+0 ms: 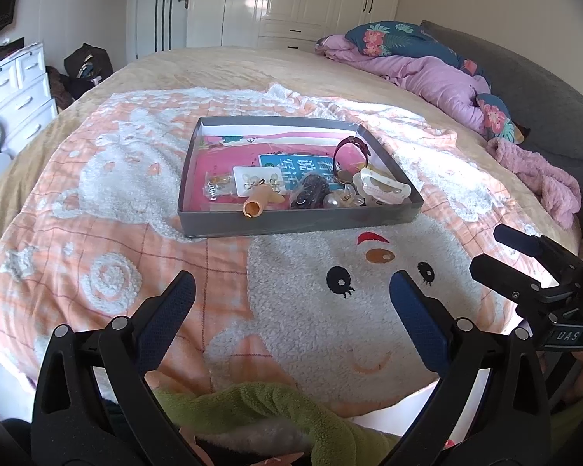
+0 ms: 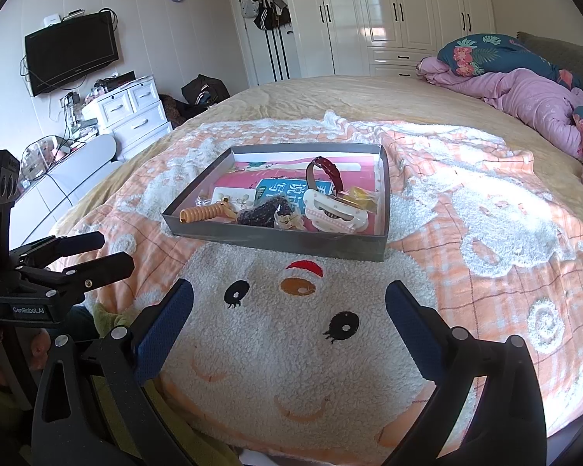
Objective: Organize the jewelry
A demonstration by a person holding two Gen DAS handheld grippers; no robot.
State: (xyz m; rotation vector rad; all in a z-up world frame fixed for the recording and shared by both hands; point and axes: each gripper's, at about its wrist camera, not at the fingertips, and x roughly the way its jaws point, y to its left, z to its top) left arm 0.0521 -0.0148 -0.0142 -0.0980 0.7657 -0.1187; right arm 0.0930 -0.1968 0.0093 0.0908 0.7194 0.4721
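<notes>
Shallow grey tray (image 1: 291, 221) sits on an orange-and-white fleece blanket (image 1: 97, 256), mid-bed, just beyond the embroidered cartoon face. Jewelry lies bunched at the tray's near end. Dark red watch (image 1: 351, 149) stands on edge toward the right wall. White hair claw clip (image 1: 377, 188) just in front of it, lying flat. Black bead bracelet (image 1: 311, 192) beside the clip, with clear pearl-like pieces (image 1: 336, 200) between them. Orange coiled hair tie (image 1: 258, 206) leans on the near wall. White earring card (image 1: 258, 178) behind it; small gold items to its left, too small to identify. Printed pink and blue paper lines the tray floor.

Left claw (image 1: 291, 287) held low over the blanket, short of the tray, spread wide, holding nothing. Right claw (image 2: 289, 291) alongside, also wide and bare. Crumpled pink quilt (image 1: 427, 73) and floral pillow at the bed's far right.
</notes>
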